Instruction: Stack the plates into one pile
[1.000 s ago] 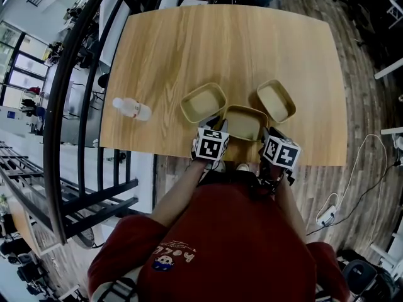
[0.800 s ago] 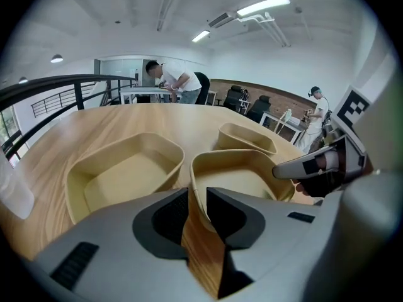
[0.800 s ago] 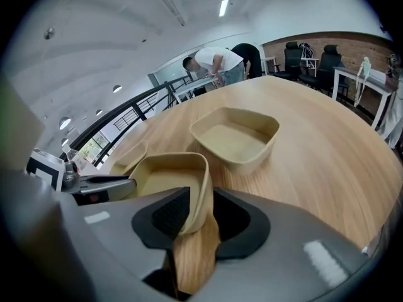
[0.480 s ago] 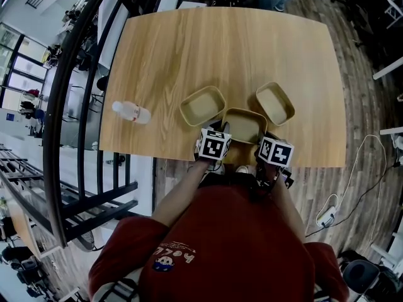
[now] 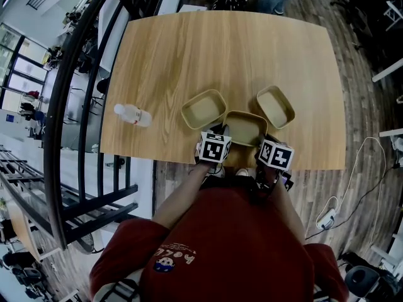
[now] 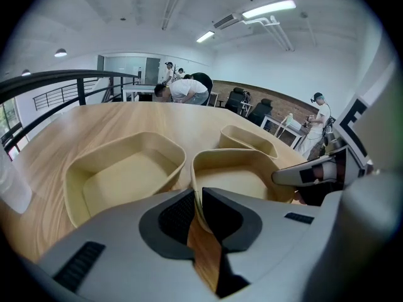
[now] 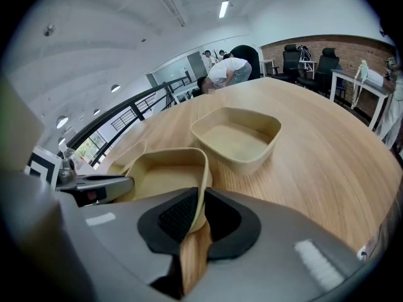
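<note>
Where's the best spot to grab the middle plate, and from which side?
The middle plate's near wall, from the table's near edge: thin and upright, it fits between jaws. The left gripper and right gripper have just closed on it, one pad inside, one outside.

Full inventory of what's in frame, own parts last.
plates: 3, beige, near the table's front edge: left plate, middle plate, right plate
bottle: 1, clear, lying by the table's left edge
table: 1, light wood, centre
railing: 1, black, left of the table
people: several, beyond the table's far end
left gripper: 1, grey, jaws just closed onto the middle plate's near-left rim
right gripper: 1, grey, jaws just closed onto its near-right rim
</note>
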The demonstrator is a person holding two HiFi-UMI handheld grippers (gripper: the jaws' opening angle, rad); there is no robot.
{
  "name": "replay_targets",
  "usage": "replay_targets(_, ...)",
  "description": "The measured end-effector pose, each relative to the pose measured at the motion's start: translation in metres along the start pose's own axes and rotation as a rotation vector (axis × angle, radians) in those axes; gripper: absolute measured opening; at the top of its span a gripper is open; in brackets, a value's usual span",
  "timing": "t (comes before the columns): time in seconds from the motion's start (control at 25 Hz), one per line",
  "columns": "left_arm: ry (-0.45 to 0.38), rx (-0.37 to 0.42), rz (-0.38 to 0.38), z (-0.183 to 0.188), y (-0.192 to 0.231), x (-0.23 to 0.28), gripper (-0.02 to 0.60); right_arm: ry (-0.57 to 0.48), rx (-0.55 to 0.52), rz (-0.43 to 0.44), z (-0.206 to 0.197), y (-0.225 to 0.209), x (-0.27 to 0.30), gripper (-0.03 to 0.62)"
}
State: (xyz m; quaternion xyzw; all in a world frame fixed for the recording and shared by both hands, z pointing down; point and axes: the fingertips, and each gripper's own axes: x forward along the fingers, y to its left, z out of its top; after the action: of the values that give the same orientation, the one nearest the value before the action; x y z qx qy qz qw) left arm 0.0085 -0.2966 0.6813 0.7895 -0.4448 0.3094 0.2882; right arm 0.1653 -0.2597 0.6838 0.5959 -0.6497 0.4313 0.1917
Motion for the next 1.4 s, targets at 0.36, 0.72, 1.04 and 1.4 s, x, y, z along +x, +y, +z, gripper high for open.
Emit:
replay_targets(0.36,-0.035,-0.001,-0.009,0.013,0.001,-0.011,0.043,-0.042,0.009,-0.010,0.009,0.006,-0.009,0.041)
replay_targets(0.72,-0.111,0.041,-0.040,0.047,-0.003,-0.027,0.036,-0.144,0.047,-0.017,0.029,0.014,-0.027,0.041)
replay_targets(1.04,-0.158,0.113,-0.101,0.077,-0.015,-0.032,0.034,-0.237,0.104,-0.057,0.044,0.014,-0.050,0.041)
replay_targets(1.4,-0.197,0.212,-0.177,0.108,-0.041,-0.028,0.032,-0.319,0.173,-0.113,0.056,0.000,-0.073,0.041)
